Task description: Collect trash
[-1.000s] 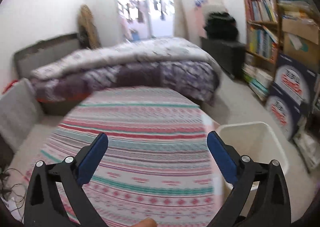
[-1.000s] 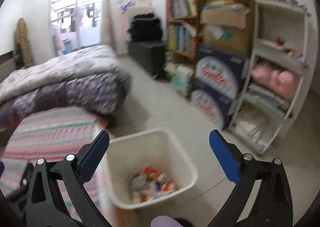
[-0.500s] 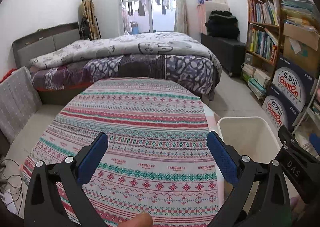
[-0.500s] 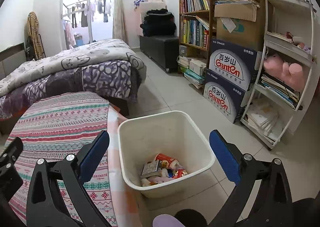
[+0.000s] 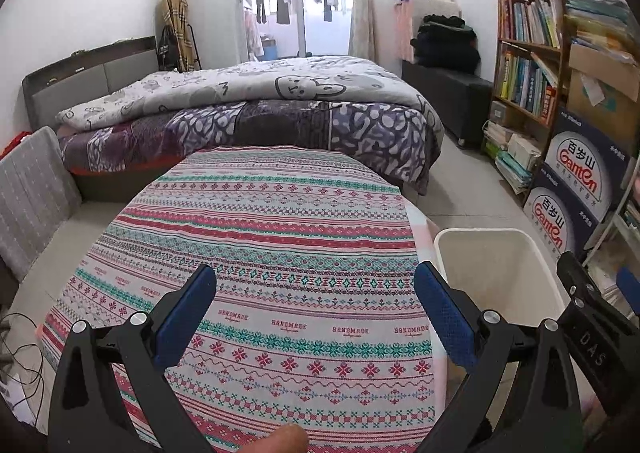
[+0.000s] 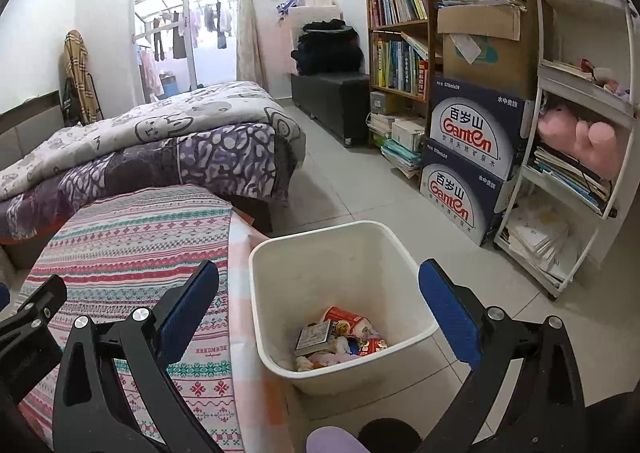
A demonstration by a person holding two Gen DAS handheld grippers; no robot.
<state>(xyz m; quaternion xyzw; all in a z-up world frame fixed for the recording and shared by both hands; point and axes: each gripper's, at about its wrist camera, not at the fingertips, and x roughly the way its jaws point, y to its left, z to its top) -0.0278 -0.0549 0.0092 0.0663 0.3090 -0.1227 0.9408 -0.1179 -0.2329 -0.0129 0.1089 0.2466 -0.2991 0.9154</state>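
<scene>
My left gripper [image 5: 316, 309] and right gripper [image 6: 318, 311] both gape wide, holding nothing. The trash [image 6: 340, 337] lies in the white bin [image 6: 412, 337], just beside the table [image 5: 280, 221]. Swinging carelessly, I could knock that bin over and spill it.

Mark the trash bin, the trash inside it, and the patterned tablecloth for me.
trash bin [image 6: 404, 249]: right wrist view, on its far right rim.
trash [image 6: 348, 323]: right wrist view, on the red cup lying at the bin's bottom.
patterned tablecloth [image 5: 272, 237]: left wrist view, on the middle of the striped cloth.
</scene>
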